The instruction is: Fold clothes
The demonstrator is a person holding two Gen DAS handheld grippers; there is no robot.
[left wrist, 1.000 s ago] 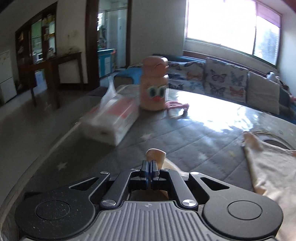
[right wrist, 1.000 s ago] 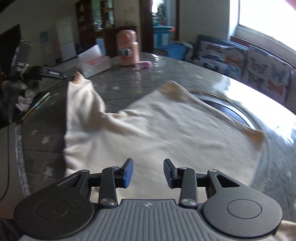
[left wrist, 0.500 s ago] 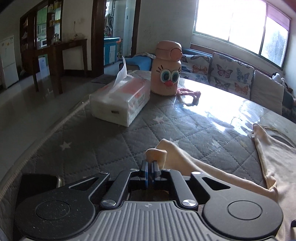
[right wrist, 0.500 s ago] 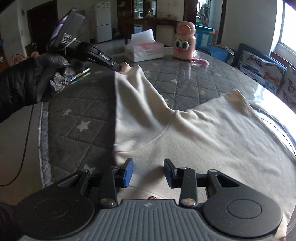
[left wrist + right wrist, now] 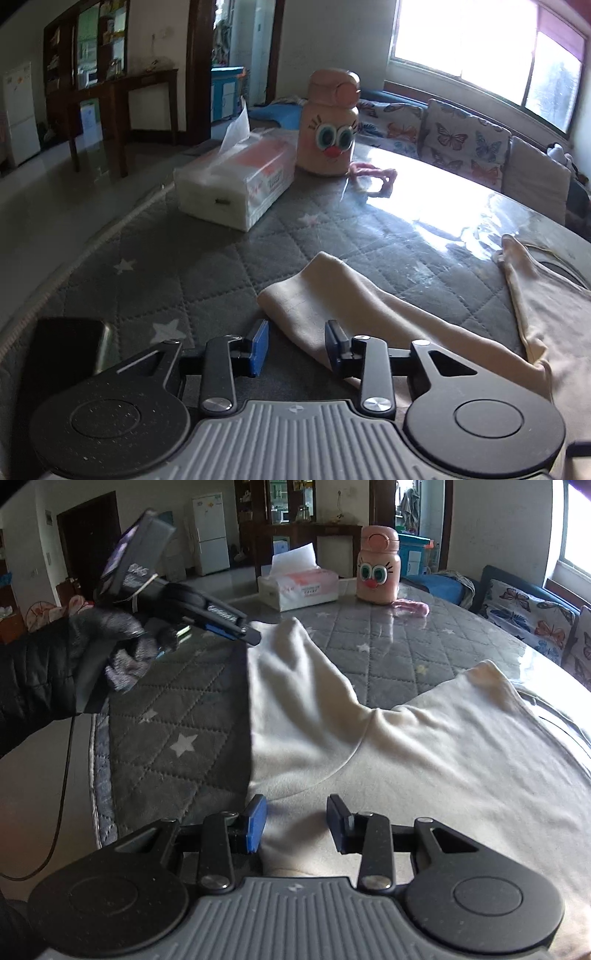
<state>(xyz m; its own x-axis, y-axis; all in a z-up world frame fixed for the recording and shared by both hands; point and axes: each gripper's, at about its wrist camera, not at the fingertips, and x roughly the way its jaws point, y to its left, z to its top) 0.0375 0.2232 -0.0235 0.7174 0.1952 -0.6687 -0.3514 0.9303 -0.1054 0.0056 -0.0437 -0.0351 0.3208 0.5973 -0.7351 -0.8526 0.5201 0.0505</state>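
Note:
A cream long-sleeved garment (image 5: 424, 746) lies spread on the grey quilted table cover (image 5: 177, 716). Its sleeve (image 5: 325, 291) stretches out flat toward the left, cuff end just ahead of my left gripper (image 5: 297, 347), which is open and empty with the cuff edge between its blue pads. The left gripper also shows in the right wrist view (image 5: 236, 631), at the sleeve's end. My right gripper (image 5: 297, 825) is open and empty, low over the garment's near edge.
A white tissue box (image 5: 236, 188) and a pink cartoon-face bottle (image 5: 332, 125) with a pink strap (image 5: 373, 175) stand at the table's far side. A dark phone-like object (image 5: 62, 350) lies near the left table edge. A butterfly-cushion sofa (image 5: 461, 144) is behind.
My left gripper was shut on the sleeve cuff, carried it outward to the left and lowered it, then opened; the sleeve now lies flat. The right gripper stayed open over the garment.

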